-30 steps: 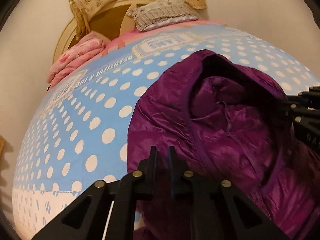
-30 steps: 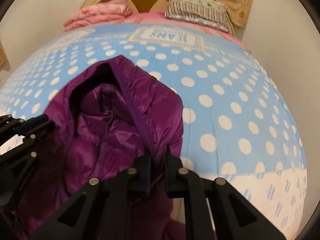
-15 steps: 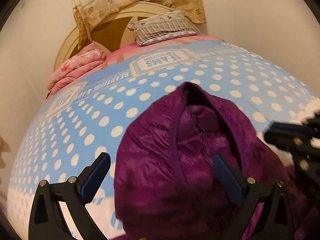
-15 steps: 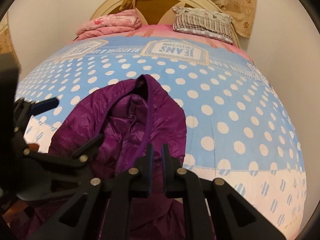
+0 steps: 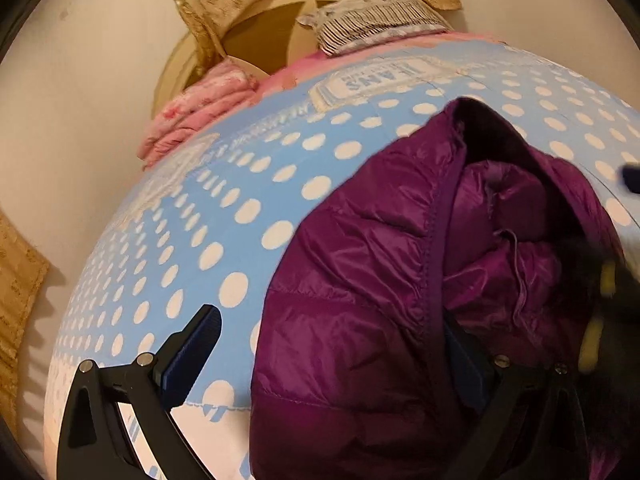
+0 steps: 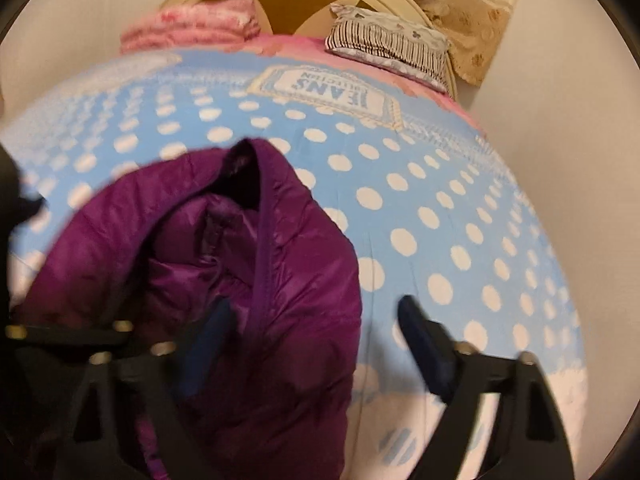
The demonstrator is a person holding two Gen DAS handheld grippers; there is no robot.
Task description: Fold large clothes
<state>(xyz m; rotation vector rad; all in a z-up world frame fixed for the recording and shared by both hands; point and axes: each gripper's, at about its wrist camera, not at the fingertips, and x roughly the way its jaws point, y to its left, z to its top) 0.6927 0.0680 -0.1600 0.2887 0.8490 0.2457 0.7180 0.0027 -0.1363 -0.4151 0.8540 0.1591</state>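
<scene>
A purple puffer jacket [image 5: 360, 300] lies bunched on the blue polka-dot bedspread [image 5: 224, 216], hood end toward the headboard. My left gripper [image 5: 332, 352] is open, its jaws wide apart over the jacket's left edge, holding nothing. In the right wrist view the jacket [image 6: 280, 288] fills the lower left. My right gripper [image 6: 316, 340] is open, its left finger over the jacket and its right finger [image 6: 424, 344] over the bedspread [image 6: 460, 240]. The left gripper shows blurred at that view's left edge [image 6: 20, 196]. The right gripper shows blurred in the left wrist view [image 5: 600, 300].
A folded pink blanket [image 5: 200, 116] and a striped pillow [image 5: 372, 24] lie by the cream headboard [image 5: 256, 36]. White walls flank the bed. A patterned curtain [image 6: 468, 20] hangs behind. The bed's near edge is white and blue striped [image 6: 460, 420].
Both grippers were shut on the jacket a second ago. The left opened first, then the right; both have let go, and the jacket has settled on the bed.
</scene>
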